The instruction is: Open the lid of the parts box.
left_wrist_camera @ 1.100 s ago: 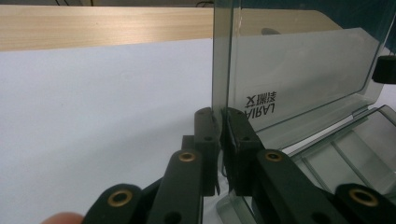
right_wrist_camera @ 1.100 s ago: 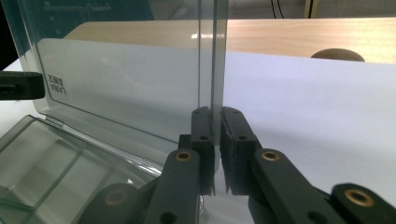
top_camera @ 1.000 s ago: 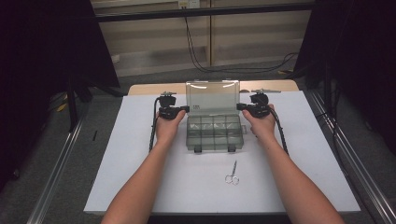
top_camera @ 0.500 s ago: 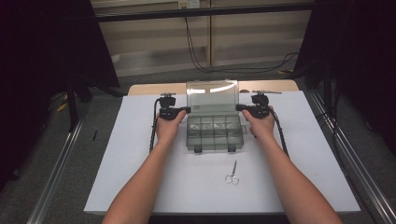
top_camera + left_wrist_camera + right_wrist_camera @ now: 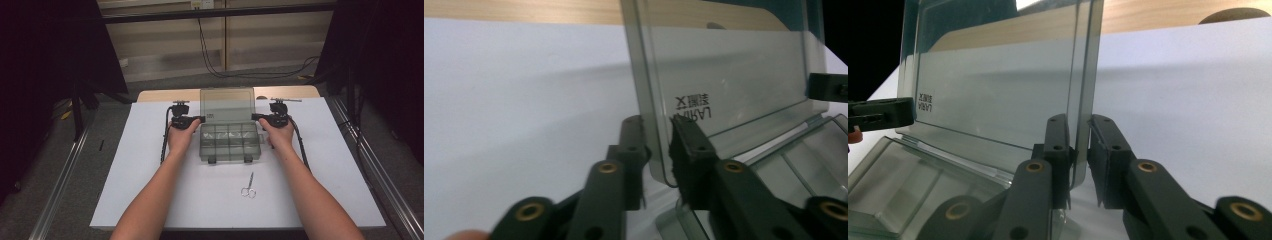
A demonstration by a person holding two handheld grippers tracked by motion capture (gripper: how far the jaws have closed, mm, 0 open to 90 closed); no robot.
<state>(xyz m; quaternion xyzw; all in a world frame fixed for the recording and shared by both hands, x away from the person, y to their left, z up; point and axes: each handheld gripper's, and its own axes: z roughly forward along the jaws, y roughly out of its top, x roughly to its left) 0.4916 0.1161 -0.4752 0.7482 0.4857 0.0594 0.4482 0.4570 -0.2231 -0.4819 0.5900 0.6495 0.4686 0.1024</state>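
A clear smoke-grey compartment box [image 5: 205, 150] lies on the white sheet with its lid [image 5: 227, 102] standing upright. My left gripper [image 5: 200, 119] is at the lid's left edge and my right gripper [image 5: 255, 117] at its right edge. In the left gripper view the lid [image 5: 734, 75] edge runs between the jaws of my left gripper [image 5: 656, 122], which have just been opening, with a gap beside the left pad. In the right gripper view the lid [image 5: 998, 85] edge sits between the loosened jaws of my right gripper [image 5: 1079, 120], also just opening.
Small scissors [image 5: 249, 186] lie on the white sheet [image 5: 150, 175] in front of the box, toward the right forearm. The wooden table edge [image 5: 295, 92] shows behind the sheet. Metal rails [image 5: 60, 185] run along both sides of the table.
A bright glare on the lid half a second ago is gone. Both hands and the box sit where they were.
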